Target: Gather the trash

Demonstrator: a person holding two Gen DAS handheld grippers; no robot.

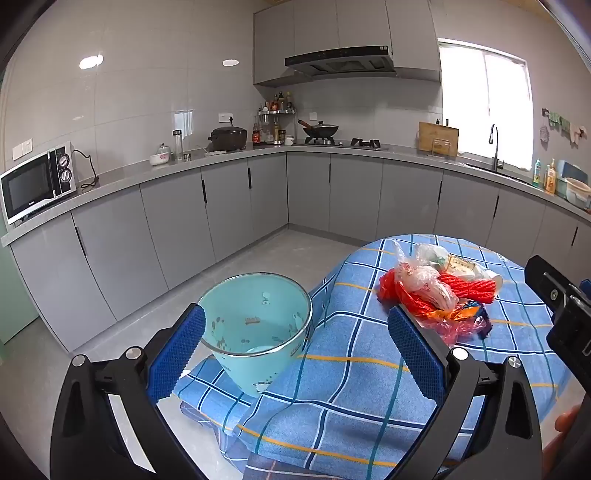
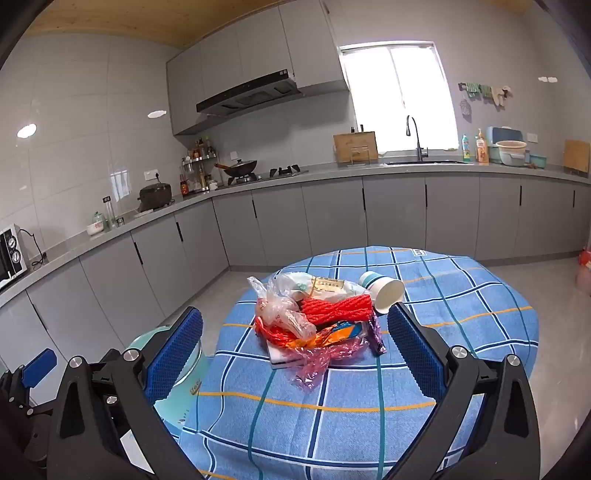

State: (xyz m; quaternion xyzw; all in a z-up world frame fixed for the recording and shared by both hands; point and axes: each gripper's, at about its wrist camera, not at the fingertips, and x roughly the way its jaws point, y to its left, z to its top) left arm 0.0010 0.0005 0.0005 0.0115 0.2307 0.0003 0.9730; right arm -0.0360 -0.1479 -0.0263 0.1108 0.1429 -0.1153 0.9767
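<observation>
Grey kitchen cabinets (image 1: 229, 206) under a long counter (image 2: 332, 171), white tiled walls (image 1: 147, 92), bright window (image 2: 399, 96), pale grey floor (image 1: 280, 258), wooden ceiling (image 2: 129, 18)

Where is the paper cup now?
In the right wrist view, the paper cup lies on its side on the blue checked tablecloth, at the right end of the trash pile.

A pale green bin (image 2: 177, 373) beside the table stands largely hidden behind the left finger of the right gripper (image 2: 295, 347) in the right wrist view. The microwave (image 2: 9, 254) is cut off by that frame's left edge. In the left wrist view, a paper cup (image 1: 493, 277) shows only as a sliver behind the trash pile (image 1: 436, 291). Labels on the wrappers are too small to read.
</observation>
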